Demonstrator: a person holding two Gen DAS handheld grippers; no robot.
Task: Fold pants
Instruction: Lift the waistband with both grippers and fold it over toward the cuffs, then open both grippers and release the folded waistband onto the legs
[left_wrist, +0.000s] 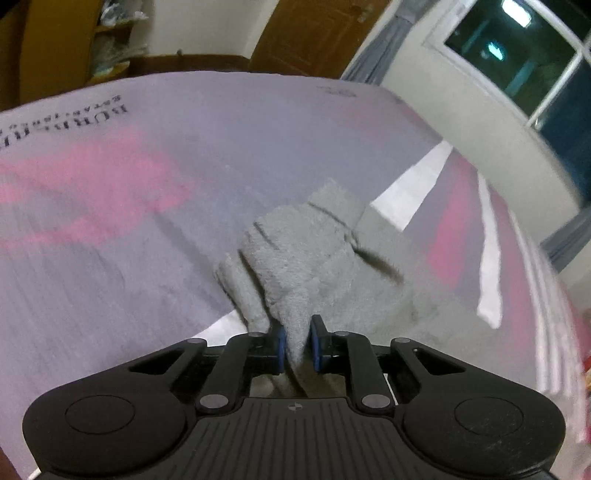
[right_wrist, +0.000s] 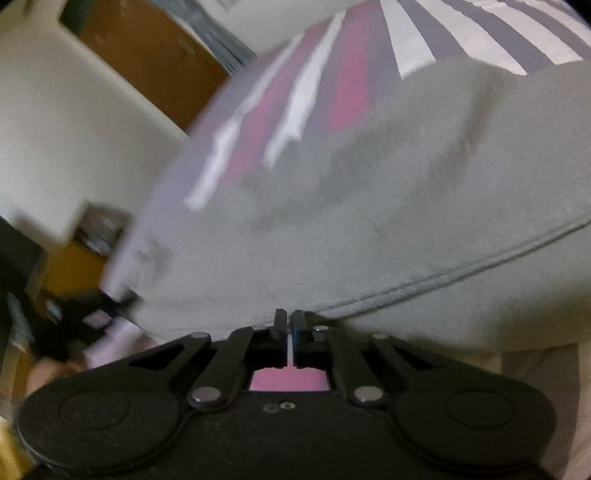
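Observation:
The pants (left_wrist: 306, 258) are light grey fleece and lie on a bed sheet (left_wrist: 147, 177) of lilac, pink and white. My left gripper (left_wrist: 297, 343) is shut on a bunched fold of the pants, which rises in a crumpled ridge ahead of it. In the right wrist view the pants (right_wrist: 388, 221) spread wide, with a stitched hem running along the near edge. My right gripper (right_wrist: 289, 321) is shut on that hem edge. The left gripper (right_wrist: 85, 314) also shows there, blurred, at the far left edge of the cloth.
The bed sheet has printed dark lettering (left_wrist: 74, 114) at the far left. A brown door (left_wrist: 314, 33) and a dark window (left_wrist: 524, 55) stand beyond the bed. A white wall (right_wrist: 74, 129) and wooden furniture (right_wrist: 147, 62) lie left of the bed.

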